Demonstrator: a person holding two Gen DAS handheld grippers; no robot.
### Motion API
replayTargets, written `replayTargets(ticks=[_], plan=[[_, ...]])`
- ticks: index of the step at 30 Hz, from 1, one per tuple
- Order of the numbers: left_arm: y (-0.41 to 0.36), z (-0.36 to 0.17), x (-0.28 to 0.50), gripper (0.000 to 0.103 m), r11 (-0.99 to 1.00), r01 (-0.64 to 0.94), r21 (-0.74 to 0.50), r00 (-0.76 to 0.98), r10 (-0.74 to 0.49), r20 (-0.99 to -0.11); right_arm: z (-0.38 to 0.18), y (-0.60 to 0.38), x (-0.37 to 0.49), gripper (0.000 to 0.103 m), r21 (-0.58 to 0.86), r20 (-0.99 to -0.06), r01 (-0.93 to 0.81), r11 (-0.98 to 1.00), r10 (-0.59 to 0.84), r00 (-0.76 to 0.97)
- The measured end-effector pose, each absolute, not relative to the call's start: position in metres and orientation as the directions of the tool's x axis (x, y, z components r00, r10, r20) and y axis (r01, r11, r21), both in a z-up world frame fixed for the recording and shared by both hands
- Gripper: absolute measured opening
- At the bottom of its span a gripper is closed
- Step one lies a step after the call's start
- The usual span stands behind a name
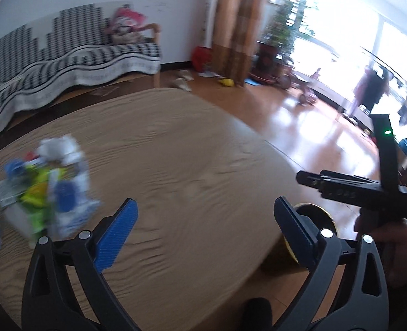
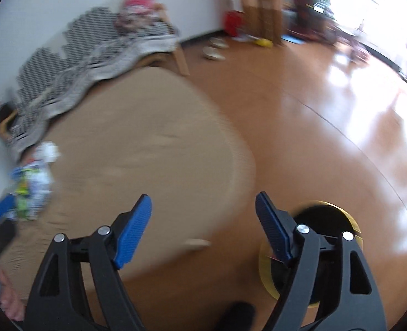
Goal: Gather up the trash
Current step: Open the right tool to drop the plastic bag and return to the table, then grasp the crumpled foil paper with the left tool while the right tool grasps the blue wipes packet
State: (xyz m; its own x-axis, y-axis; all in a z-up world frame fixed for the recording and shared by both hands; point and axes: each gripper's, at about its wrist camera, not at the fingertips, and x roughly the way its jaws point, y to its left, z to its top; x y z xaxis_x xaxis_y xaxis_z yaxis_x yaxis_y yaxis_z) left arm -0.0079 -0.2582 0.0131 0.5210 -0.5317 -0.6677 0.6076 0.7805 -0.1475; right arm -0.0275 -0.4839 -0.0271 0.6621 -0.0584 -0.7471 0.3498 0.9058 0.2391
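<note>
A blurred pile of trash (image 1: 46, 190), white crumpled paper with blue, green and yellow wrappers, lies on the left of the round wooden table (image 1: 189, 149). It also shows in the right wrist view (image 2: 32, 182) at the far left. My left gripper (image 1: 203, 218) is open and empty over the table's near side, to the right of the pile. My right gripper (image 2: 203, 215) is open and empty over the table's right edge. A yellow-rimmed black bin (image 2: 322, 220) stands on the floor beside the table, behind the right finger; it also shows in the left wrist view (image 1: 313, 218).
A sofa with a black-and-white cover (image 1: 65, 63) stands behind the table. Slippers (image 1: 181, 80), a red item (image 1: 200, 55), a plant (image 1: 275, 41) and a small tricycle (image 1: 308, 93) sit on the shiny wood floor. The right hand tool's body (image 1: 369, 190) is at the right.
</note>
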Motion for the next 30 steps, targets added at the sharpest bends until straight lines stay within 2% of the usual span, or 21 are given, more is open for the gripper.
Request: replayTargets(ticks=[5, 14, 18, 30], plan=[[-0.151, 0.012, 0.022, 0.096, 0.889, 0.441, -0.128, 0.618, -0.403, -0.675, -0.006, -0.386, 0.027, 0.075, 0.268, -0.713, 0.163, 0.95, 0.081, 0.697], [-0.002, -0.016, 0.074, 0.096, 0.991, 0.124, -0.055, 0.669, -0.124, -0.733, -0.021, -0.264, 0.086, 0.075, 0.219, -0.738, -0.012, 0.976, 0.174, 0.651], [0.025, -0.033, 0.087, 0.096, 0.996, 0.078, -0.045, 0.643, -0.085, -0.761, -0.032, -0.247, 0.104, 0.075, 0.218, -0.752, -0.021, 0.976, 0.182, 0.633], [0.024, -0.071, 0.132, 0.096, 0.998, 0.056, 0.01, 0.589, -0.025, -0.808, -0.069, -0.235, 0.149, 0.075, 0.266, -0.782, -0.024, 0.964, 0.23, 0.58]])
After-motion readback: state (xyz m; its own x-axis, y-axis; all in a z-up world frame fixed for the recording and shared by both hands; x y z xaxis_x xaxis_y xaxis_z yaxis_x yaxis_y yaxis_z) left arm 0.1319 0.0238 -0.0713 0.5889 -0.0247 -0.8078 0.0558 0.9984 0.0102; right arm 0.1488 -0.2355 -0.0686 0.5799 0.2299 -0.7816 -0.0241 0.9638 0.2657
